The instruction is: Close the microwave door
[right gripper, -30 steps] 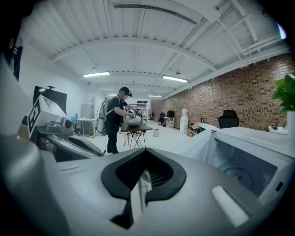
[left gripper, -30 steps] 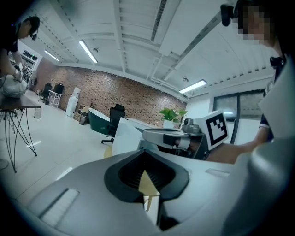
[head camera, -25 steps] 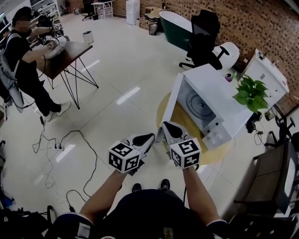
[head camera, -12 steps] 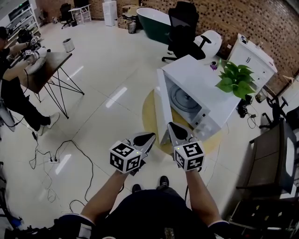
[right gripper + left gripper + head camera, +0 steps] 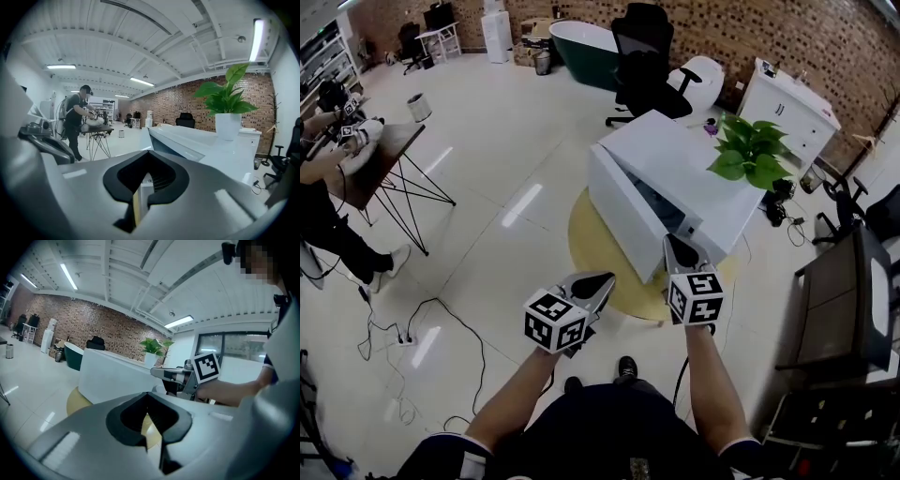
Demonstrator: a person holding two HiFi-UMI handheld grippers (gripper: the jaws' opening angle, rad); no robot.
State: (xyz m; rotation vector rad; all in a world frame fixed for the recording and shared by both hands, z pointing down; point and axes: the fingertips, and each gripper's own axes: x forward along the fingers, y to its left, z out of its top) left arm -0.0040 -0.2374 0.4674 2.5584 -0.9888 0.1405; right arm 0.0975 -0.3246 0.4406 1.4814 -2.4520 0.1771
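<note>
The door (image 5: 623,217) has swung most of the way in. A second ago it stood wide open with the turntable showing; half a second ago it was roughly half shut; now only a narrow dark gap remains along its top edge against the microwave (image 5: 694,178). The right gripper view shows the same gap, a dark wedge between door and body.

The microwave sits on a round yellow table (image 5: 592,270), its door side facing that table's near edge. A plant (image 5: 748,150) stands on its far right corner.

The right gripper (image 5: 677,246) has moved forward and to the right with the swing. It is now at the microwave's near right front corner, just beside the door's free edge; whether it touches I cannot tell. Its jaws are pressed together with nothing between them, so it looks to be pushing, not gripping. The left gripper (image 5: 600,281) has hardly moved. It hangs over the table's near edge, apart from the door, its jaws also closed and empty.

The task looks nearly done: a last short push should latch the door.
</note>
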